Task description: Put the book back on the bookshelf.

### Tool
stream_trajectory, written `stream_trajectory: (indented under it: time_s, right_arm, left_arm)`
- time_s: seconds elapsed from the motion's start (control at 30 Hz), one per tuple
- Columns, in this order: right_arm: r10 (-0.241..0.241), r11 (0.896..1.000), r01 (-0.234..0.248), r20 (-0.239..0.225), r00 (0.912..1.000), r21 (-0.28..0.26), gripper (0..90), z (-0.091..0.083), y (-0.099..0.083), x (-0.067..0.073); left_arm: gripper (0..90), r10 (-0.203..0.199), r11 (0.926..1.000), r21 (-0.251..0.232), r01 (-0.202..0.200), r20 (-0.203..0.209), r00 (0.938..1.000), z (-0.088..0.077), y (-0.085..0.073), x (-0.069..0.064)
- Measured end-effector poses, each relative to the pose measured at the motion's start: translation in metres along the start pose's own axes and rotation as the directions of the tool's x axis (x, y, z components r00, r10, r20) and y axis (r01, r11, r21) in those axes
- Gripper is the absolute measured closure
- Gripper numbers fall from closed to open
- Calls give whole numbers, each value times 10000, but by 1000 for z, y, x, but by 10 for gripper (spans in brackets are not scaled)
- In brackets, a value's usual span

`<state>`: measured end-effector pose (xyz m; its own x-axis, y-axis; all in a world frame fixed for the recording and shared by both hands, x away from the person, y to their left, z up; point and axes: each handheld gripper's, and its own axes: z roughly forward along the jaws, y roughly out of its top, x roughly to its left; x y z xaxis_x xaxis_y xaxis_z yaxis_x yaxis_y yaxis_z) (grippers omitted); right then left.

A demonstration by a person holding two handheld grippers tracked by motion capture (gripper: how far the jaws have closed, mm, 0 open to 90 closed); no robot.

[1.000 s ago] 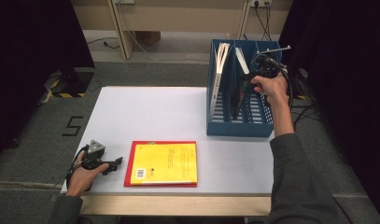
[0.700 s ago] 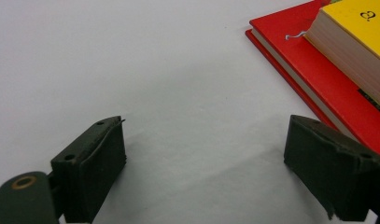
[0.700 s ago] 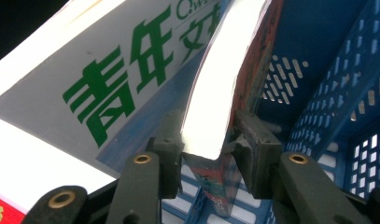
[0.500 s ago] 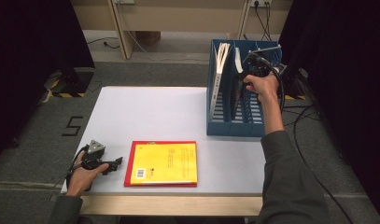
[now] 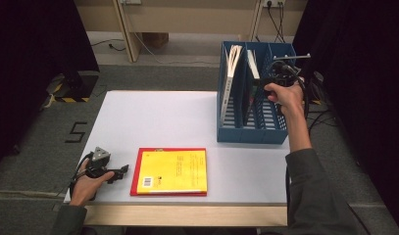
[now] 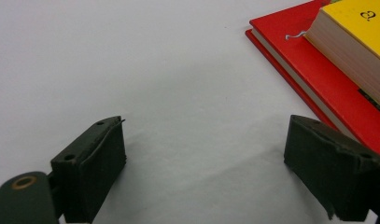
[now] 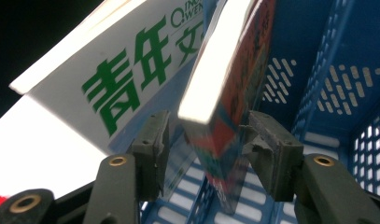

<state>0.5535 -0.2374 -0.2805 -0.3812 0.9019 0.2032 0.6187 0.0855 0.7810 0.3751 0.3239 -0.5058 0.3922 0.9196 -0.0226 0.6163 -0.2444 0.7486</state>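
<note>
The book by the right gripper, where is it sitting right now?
In the high view the book stands in the middle compartment of the blue file rack at the table's far right, beside the white magazine. The right gripper straddles it, jaws just opened.

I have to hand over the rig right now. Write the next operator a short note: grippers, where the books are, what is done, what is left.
Right gripper: at the blue file rack, jaws have just been opening, a red-covered book between them with gaps on both sides, so released.
Left gripper: open with nothing between the jaws, resting on the table beside the stack.
Books: a white one with green letters stands in the rack's left slot, the red-covered one in the middle slot.
Left: a yellow book lying on a red book at the table's near edge, probably next for the rack.
</note>
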Motion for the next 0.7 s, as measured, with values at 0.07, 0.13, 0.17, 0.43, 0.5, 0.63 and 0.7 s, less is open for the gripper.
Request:
stream_trajectory:
  time_s: [0.07,0.13,0.17,0.43,0.5,0.63,0.7]
  right_arm:
    - [-43,10000,42,-138,9999,-84,488,-7,-4,0]
    - [-166,9997,160,-292,9994,-208,486,-13,-7,0]
    - [-222,9995,214,-373,9991,-225,480,-16,-10,1]
    - [-557,9981,532,-895,9944,-305,450,-33,-38,11]
    - [-640,9978,620,-1012,9928,-229,439,-35,-48,13]
    - [-865,9962,866,-1092,9903,-33,413,-36,-69,16]
    - [-991,9950,998,-1127,9887,-1,403,-36,-80,18]
  left_arm:
    - [117,-2,10000,0,2,1,10000,0,0,0]
    - [118,2,10000,-4,-2,-3,10000,0,0,0]
    - [117,5,10000,0,-5,-2,10000,0,0,0]
    - [117,5,10000,-3,-5,-5,10000,0,0,0]
    - [117,3,10000,1,-3,-2,10000,0,0,0]
    - [117,2,10000,0,-2,0,10000,0,0,0]
    - [117,-2,10000,-5,2,-2,10000,0,0,0]
